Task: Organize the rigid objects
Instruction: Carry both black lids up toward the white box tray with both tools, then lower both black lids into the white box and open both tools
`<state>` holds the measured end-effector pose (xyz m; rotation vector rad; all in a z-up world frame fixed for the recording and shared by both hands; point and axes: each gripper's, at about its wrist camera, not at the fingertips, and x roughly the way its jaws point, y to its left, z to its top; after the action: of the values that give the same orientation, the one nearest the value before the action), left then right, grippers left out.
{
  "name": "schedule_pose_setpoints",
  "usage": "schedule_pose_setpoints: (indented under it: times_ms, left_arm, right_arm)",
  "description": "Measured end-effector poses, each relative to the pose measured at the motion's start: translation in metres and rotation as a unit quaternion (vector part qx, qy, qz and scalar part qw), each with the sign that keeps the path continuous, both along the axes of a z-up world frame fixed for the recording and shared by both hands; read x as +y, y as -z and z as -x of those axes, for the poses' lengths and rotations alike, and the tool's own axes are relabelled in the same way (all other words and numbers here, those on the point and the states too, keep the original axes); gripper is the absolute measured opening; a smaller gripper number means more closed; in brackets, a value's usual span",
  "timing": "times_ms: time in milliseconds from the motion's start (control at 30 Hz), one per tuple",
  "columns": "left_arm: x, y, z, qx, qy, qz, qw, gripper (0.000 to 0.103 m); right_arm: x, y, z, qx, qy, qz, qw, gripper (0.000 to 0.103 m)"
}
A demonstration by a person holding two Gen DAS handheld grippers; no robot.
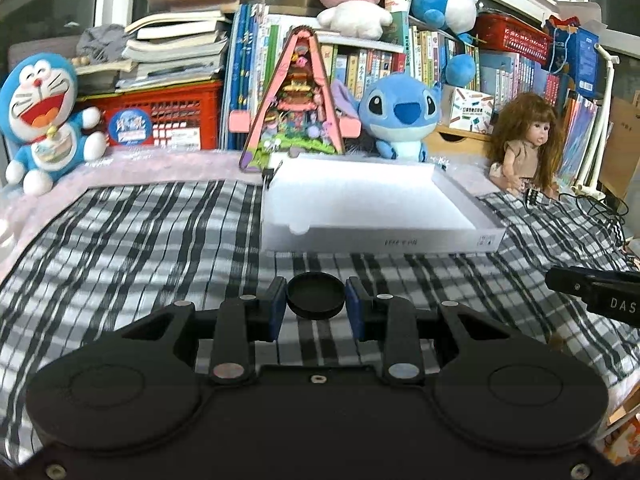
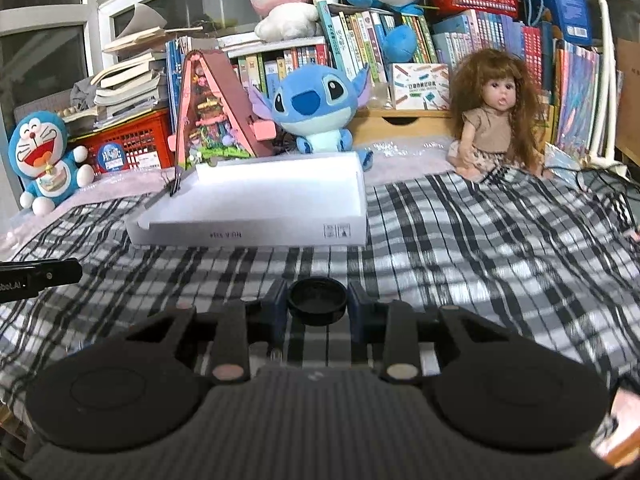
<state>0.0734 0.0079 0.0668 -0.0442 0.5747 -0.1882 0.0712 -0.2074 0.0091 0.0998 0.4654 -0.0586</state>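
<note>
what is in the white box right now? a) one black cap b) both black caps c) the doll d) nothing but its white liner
d, the white box shows only its white liner, while one black cap sits in the left gripper and the other cap in the right gripper.

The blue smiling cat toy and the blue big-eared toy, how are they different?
The cat toy sits at the far left by the red crate; the big-eared toy sits in the middle, behind the white box. The cat toy has a wide open red mouth and white face; the big-eared toy has a big dark-blue nose and long ears. Both are blue plush, sitting upright.
</note>
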Motion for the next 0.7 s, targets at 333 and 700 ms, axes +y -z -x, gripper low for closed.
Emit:
schedule_pose_setpoints:
  times_ms: [333,700]
  left_arm:
    - [-0.013,-0.028,-0.069,0.029,0.015,0.020,0.9993,0.030]
    - [-0.030,-0.025,-0.159,0.116,0.012,0.038,0.9925,0.030]
  right_arm:
    - [-0.020,-0.031,-0.058,0.026,-0.016,-0.032,0.999,0.037]
    - [-0.030,-0.043,-0.135,0.108,-0.039,-0.077,0.990,0.038]
